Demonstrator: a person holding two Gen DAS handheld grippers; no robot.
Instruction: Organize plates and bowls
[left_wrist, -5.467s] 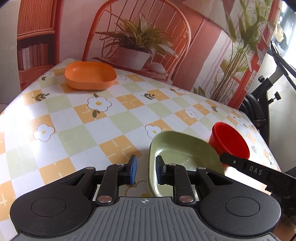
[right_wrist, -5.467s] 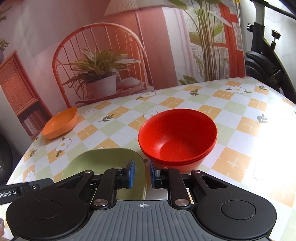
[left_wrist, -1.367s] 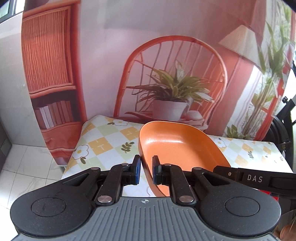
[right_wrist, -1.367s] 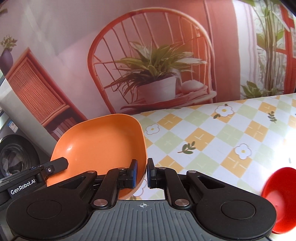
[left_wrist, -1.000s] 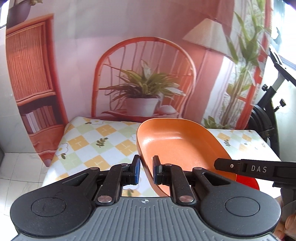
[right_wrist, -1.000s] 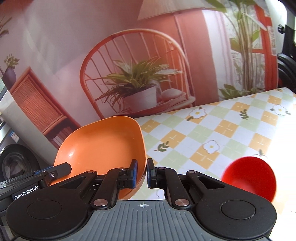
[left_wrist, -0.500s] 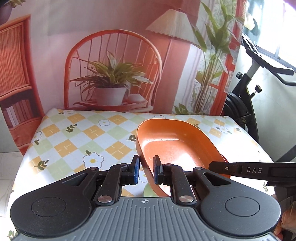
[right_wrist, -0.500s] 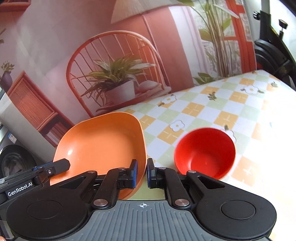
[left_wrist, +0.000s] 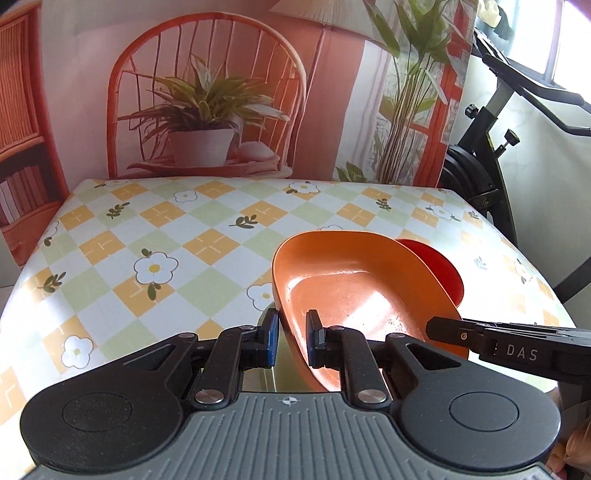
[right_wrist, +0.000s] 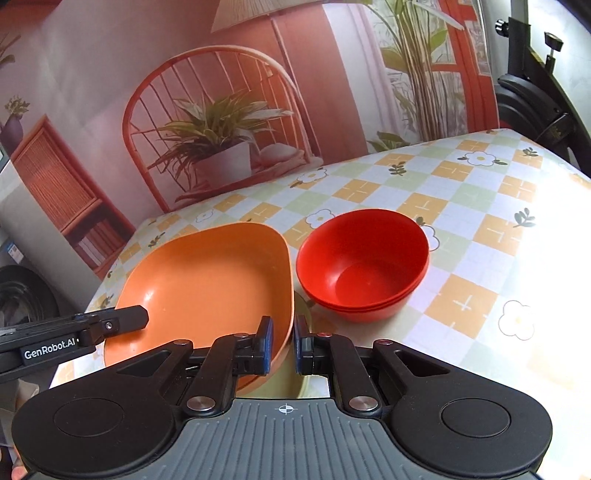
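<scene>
An orange square plate (left_wrist: 351, 288) hangs tilted just above a green plate (left_wrist: 263, 374), of which only a sliver shows under it. My left gripper (left_wrist: 291, 341) is shut on the orange plate's left rim. My right gripper (right_wrist: 282, 347) is shut on the right rim of the same orange plate (right_wrist: 207, 280). The green plate (right_wrist: 291, 386) peeks out below the right gripper's fingers. Two stacked red bowls (right_wrist: 362, 258) stand on the table just right of the plates, and the red bowls (left_wrist: 439, 266) are partly hidden behind the orange plate in the left wrist view.
The table (left_wrist: 147, 236) has a checked flower cloth, and its left and far parts hold nothing. A printed backdrop (left_wrist: 203, 110) with a chair and a plant stands along the far edge. An exercise bike (left_wrist: 491, 155) stands past the right edge.
Both grippers have carried the orange plate from the table's far left corner towards the red bowls. It now sits lower, right over the green plate.
</scene>
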